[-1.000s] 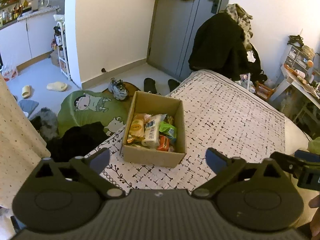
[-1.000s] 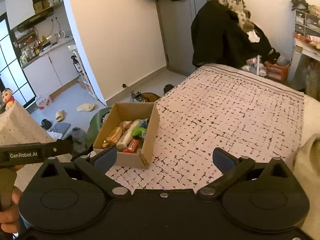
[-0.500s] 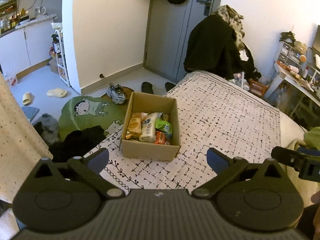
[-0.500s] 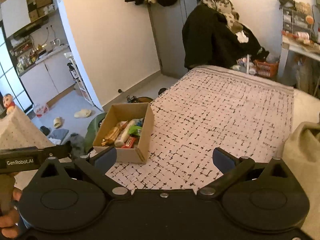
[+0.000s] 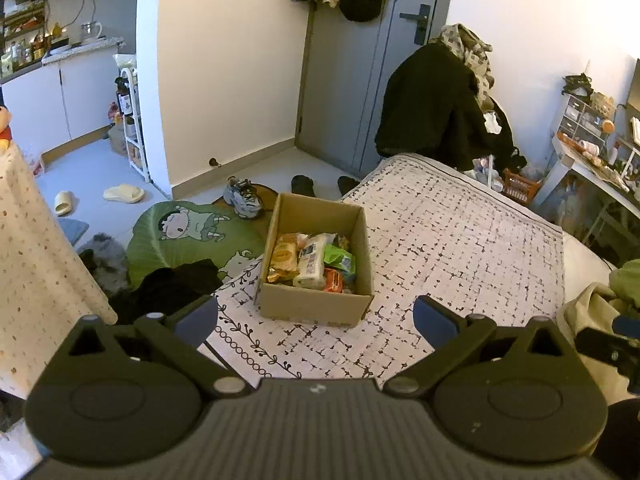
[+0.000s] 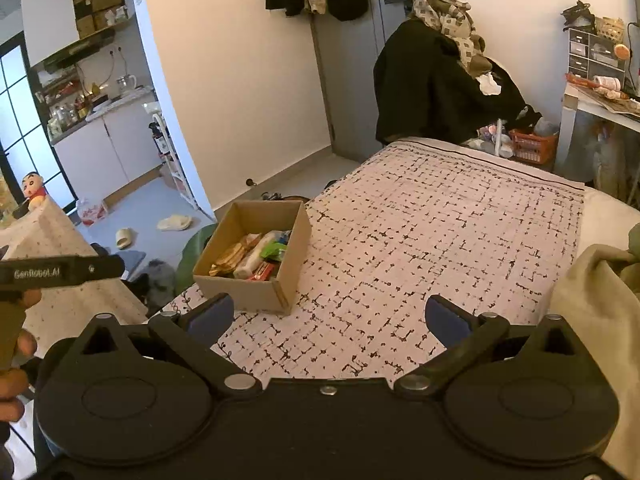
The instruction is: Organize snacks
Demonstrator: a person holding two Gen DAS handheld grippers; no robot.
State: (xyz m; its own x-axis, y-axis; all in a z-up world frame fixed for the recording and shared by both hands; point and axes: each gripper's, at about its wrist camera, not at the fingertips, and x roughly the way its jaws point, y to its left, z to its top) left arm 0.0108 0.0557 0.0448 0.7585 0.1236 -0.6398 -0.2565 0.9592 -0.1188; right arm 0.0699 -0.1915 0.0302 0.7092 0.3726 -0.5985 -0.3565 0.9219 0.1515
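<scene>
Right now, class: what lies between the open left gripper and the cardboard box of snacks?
Only bare patterned bedspread. In the left wrist view, nothing sits between the left gripper and the cardboard box.

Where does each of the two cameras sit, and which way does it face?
Left wrist view: sits behind the open left claw, facing the open brown cardboard snack box straight ahead on the white black-patterned bedspread.
Right wrist view: sits behind the open right claw, further right; a hand grips the other tool at left.
Shared: box, bedspread, grey door.
</scene>
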